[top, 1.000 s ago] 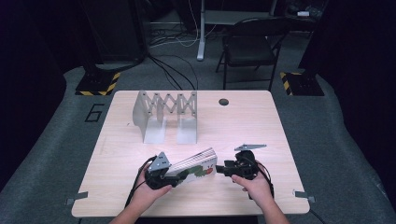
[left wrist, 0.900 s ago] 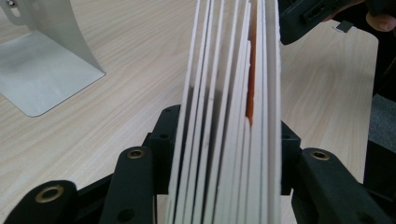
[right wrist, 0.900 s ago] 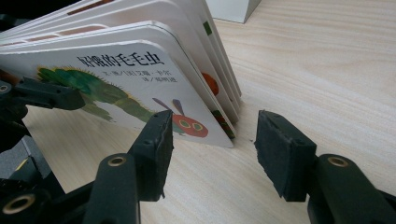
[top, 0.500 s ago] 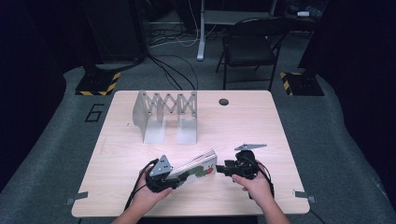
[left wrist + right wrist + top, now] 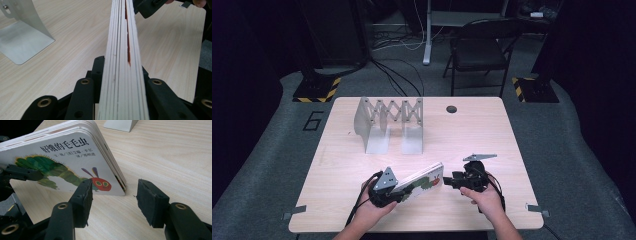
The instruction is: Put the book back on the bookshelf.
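- My left gripper (image 5: 399, 192) has just been closing its jaws, and they now press on both faces of the board book (image 5: 424, 179), gripping its near end; in the left gripper view the page edges (image 5: 122, 75) run straight up between the two black jaws.
- My right gripper (image 5: 451, 182) sits just beside the book's far corner with its jaws spread wide and nothing in them; in the right gripper view the caterpillar cover (image 5: 67, 167) stands just ahead of the left pad, the corner resting on the wood.
- The book sits near the front edge of the table (image 5: 512, 150), tilted, between my two hands.
- To do this step well, I judge I should keep the left clamp firm and square on the covers so the thick pages don't fan apart, and bring the right jaws around the free corner before I lift.
- Farther back on the pale wooden table stands an expanding metal book rack (image 5: 389, 122), well apart from the book, and a dark round grommet (image 5: 451, 108).
- Beyond lie grey floor, cables and a folding chair (image 5: 479, 50).
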`<state>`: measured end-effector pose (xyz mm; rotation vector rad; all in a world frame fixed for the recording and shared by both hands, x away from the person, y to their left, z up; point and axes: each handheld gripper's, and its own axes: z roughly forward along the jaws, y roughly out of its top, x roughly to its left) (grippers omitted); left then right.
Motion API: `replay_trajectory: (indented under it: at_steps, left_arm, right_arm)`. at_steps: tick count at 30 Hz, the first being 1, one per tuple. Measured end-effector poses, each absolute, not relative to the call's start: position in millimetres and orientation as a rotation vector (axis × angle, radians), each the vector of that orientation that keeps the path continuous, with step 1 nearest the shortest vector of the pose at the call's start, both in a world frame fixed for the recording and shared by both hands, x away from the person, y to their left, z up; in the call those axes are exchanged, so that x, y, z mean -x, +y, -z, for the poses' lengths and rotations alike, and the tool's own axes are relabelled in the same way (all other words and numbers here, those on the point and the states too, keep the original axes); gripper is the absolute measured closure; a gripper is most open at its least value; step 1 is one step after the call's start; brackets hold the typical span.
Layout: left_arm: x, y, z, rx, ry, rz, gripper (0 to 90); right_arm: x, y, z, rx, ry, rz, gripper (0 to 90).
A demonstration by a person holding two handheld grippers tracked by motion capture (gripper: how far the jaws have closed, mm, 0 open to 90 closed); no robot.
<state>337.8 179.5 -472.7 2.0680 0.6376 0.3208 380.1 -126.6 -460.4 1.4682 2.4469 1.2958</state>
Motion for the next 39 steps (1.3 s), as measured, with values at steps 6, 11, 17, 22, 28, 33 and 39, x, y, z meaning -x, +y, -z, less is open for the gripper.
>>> replay_trajectory:
  at_steps: [6, 11, 17, 22, 28, 33, 39]
  left_arm:
    - [-335, 177, 471, -2.090, 0.630, -0.311, 74.7]
    - [-333, 175, 470, -2.107, 0.611, -0.314, 75.5]
    - [-330, 173, 470, -2.109, 0.613, -0.325, 75.8]
    - [-330, 173, 470, -2.102, 0.629, -0.325, 75.9]
    - [-328, 173, 468, -2.098, 0.637, -0.334, 76.0]
    - [-328, 175, 467, -2.094, 0.647, -0.335, 76.0]
    - [-326, 182, 462, -2.084, 0.662, -0.340, 76.0]
  right_arm:
    - [-380, -127, 461, -1.462, 2.448, -1.297, 46.3]
    - [-381, -127, 461, -1.461, 2.447, -1.297, 46.3]
    - [-381, -127, 462, -1.465, 2.449, -1.294, 46.3]
    - [-381, -128, 462, -1.459, 2.449, -1.296, 46.3]
    - [-381, -129, 462, -1.475, 2.441, -1.296, 46.3]
    - [-381, -130, 463, -1.476, 2.440, -1.296, 46.3]
    - [-382, -131, 463, -1.470, 2.442, -1.294, 46.3]
